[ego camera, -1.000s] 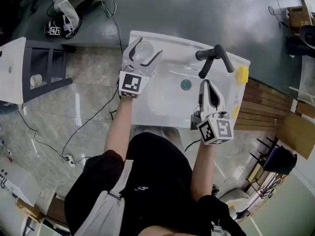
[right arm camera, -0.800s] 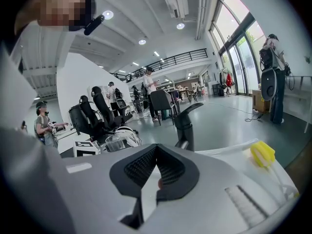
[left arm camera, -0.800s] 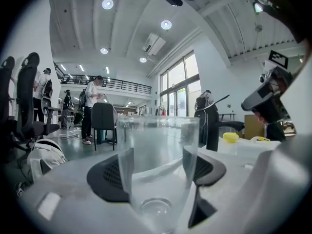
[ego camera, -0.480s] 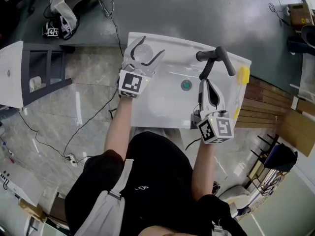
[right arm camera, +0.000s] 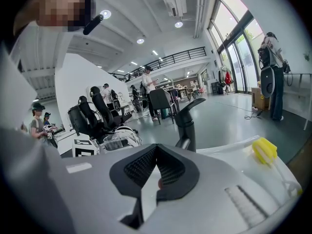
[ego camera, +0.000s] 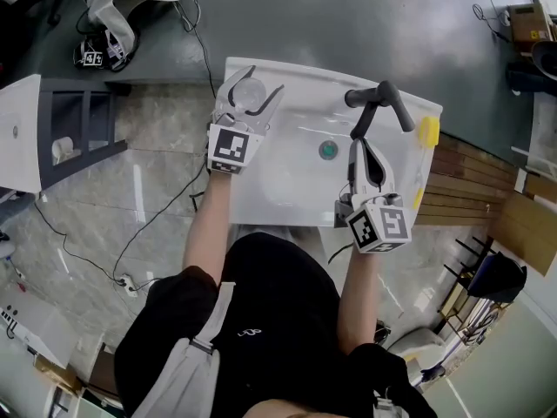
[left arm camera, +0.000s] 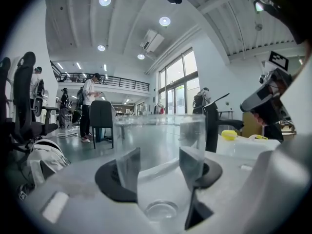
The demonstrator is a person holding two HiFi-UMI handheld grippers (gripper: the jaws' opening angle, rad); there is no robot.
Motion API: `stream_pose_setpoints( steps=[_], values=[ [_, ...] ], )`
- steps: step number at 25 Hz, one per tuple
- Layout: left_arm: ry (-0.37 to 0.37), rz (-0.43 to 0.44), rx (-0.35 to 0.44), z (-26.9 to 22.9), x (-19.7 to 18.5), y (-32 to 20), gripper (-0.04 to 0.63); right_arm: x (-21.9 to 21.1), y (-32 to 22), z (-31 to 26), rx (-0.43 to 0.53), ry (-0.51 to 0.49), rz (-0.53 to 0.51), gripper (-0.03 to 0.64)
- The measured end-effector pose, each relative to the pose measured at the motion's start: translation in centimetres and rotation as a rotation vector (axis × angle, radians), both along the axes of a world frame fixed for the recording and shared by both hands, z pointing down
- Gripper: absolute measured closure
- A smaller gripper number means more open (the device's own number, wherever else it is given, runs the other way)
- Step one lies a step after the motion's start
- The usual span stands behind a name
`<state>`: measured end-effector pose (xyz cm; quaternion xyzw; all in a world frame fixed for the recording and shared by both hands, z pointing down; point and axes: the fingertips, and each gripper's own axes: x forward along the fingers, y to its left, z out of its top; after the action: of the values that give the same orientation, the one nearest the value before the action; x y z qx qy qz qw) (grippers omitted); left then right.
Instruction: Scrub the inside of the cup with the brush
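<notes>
Right now the person stands over the white sink [ego camera: 287,212] with the left gripper [ego camera: 248,94] set around the clear cup [left arm camera: 158,140], which stands upright on the sink's back left corner. The jaws are closing with the cup between them. The pads [left arm camera: 129,167] look to be right at the glass, though I can't say they press firmly yet. The right gripper [right arm camera: 155,174] has its jaws together on nothing and hovers over the basin, just in front of the black faucet [ego camera: 379,103]. The yellow brush [ego camera: 428,131] lies on the sink's right edge, apart from that gripper. To my eye the step in hand is securing the cup, and it is worth doing squarely. The walls are smooth and likely slippery, so the pads should meet them low and level, tightening gently so the cup doesn't tip or squirt out. After that the right gripper will need to open and take the brush by its handle, leaving the head free to go down inside the cup. Lifting the cup before the grip is sure seems to me the likeliest way to spoil it.
</notes>
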<state>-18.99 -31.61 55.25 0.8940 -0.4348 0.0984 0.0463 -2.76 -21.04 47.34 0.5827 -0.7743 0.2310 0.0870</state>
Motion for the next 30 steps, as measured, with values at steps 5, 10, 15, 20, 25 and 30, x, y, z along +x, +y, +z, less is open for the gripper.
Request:
stream_pose_setpoints(
  steps=[5,10,15,20,25,30],
  values=[
    [-0.023,0.000,-0.031,-0.3,-0.1,1.6,0.327,0.4,0.7,-0.5,0.014,-0.013,0.005,0.617],
    [-0.077,0.010,-0.026,-1.4,0.1,3.6,0.327,2.3,2.1,-1.1,0.039,-0.021,0.017,0.616],
    [-0.125,-0.023,-0.029,-2.6,0.8,5.4,0.327,6.1,2.7,-1.5,0.063,-0.043,0.039,0.615],
    [-0.170,-0.036,-0.033,-3.6,2.0,7.1,0.327,9.9,3.9,-0.9,0.057,-0.034,0.062,0.612],
    [-0.222,-0.027,-0.037,-4.2,3.6,8.5,0.327,14.3,5.6,0.5,0.024,-0.012,0.093,0.611],
    [-0.276,-0.023,-0.044,-4.5,5.2,9.4,0.327,18.9,7.6,2.4,-0.017,0.000,0.116,0.589]
  ],
)
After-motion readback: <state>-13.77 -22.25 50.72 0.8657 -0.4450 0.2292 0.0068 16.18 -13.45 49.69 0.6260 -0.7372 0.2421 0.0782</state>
